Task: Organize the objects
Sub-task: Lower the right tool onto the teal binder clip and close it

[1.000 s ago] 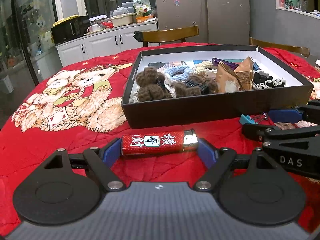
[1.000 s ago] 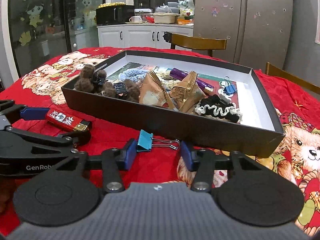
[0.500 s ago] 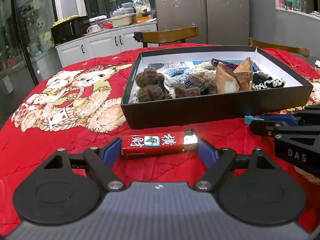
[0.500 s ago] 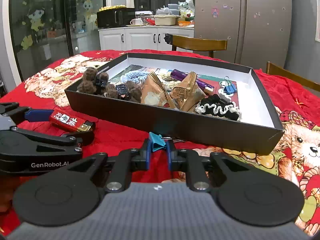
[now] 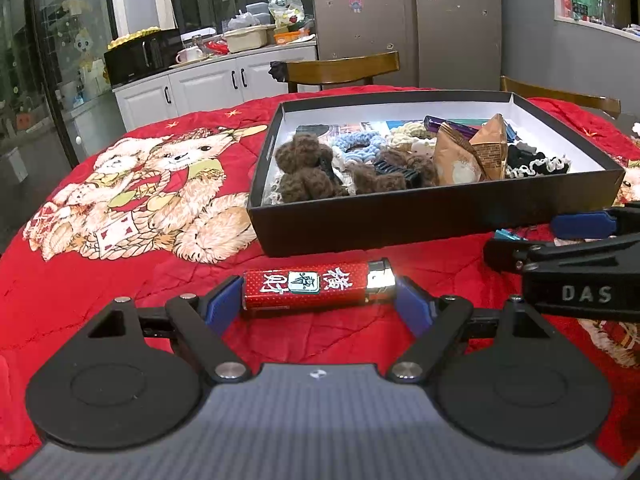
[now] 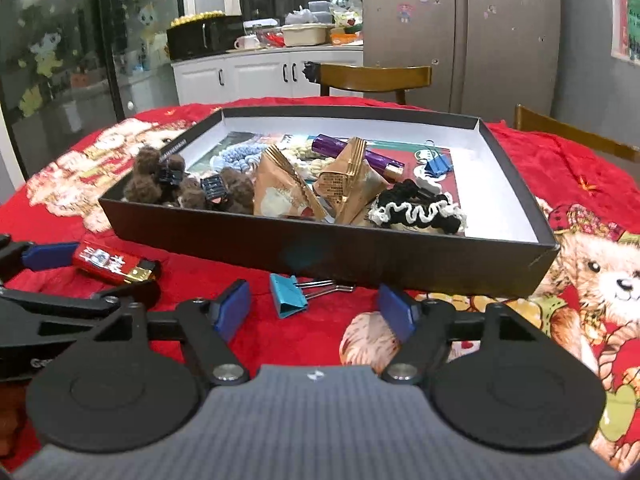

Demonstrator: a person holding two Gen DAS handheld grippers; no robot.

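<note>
- The left gripper [image 5: 319,300] stood wide, its blue pads [image 5: 221,305] at either end of a red lighter [image 5: 316,285] that lay crosswise between them on the red cloth [image 5: 120,280]; the pads sat right at the lighter's ends, but whether they pressed on it could not be told
- The right gripper [image 6: 316,312] had its jaws opening, with a teal binder clip [image 6: 289,294] lying on the cloth between the pads [image 6: 394,312] and clear of both
- The lighter was red with a shiny metal cap at its right end, white Chinese characters along its side and a mahjong-tile picture in the middle; it lay just in front of the box [image 5: 420,216]
- The clip was teal with wire handles pointing right, close to the box's near wall
- The black box with a white inside sat on the cloth and held brown fuzzy hair ties [image 6: 152,178], black claw clips, two gold snack packets [image 6: 348,184], a purple tube, a blue binder clip [image 6: 438,166] and a black-and-white scrunchie [image 6: 420,212]
- Seen from the left camera, the right gripper's side read "DAS"; from the right camera, the left one showed a cut-off "Ge"
- The cloth carried teddy-bear prints [image 5: 160,192]
</note>
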